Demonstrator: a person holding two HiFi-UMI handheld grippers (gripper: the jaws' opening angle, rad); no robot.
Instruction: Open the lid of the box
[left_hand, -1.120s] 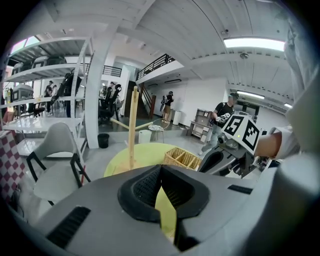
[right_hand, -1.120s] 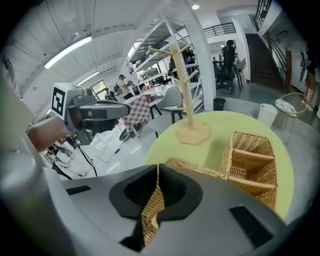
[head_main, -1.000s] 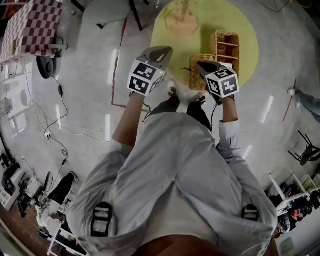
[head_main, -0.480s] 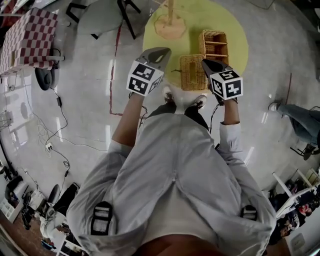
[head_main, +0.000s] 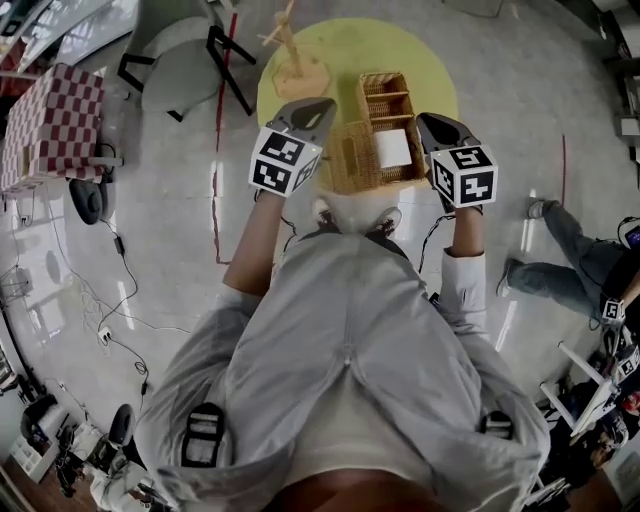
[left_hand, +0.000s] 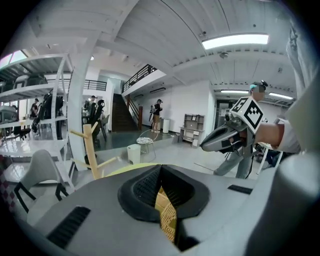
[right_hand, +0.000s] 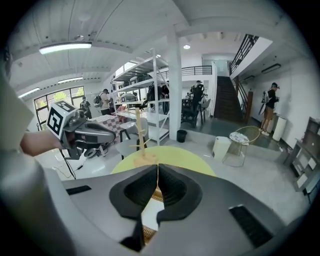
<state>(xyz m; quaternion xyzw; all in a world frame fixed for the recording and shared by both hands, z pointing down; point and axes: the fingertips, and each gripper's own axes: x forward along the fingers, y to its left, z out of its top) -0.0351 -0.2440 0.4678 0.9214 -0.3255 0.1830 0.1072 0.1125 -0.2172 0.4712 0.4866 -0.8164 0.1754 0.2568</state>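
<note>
The left gripper (head_main: 318, 104) at nine o'clock and the right gripper (head_main: 430, 122) at three o'clock, jaws closed and empty, flank the woven wicker box (head_main: 362, 168) on the round yellow mat (head_main: 300, 45).

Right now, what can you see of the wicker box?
The wicker box is tan woven cane, rectangular, with a white patch on top. It sits at the near edge of the yellow mat, just beyond the person's shoes, beside a wicker shelf. Nothing grips it; lid state is unclear.

two wicker boxes (head_main: 386, 96) (head_main: 353, 160), two claws (head_main: 316, 106) (head_main: 431, 122)
</note>
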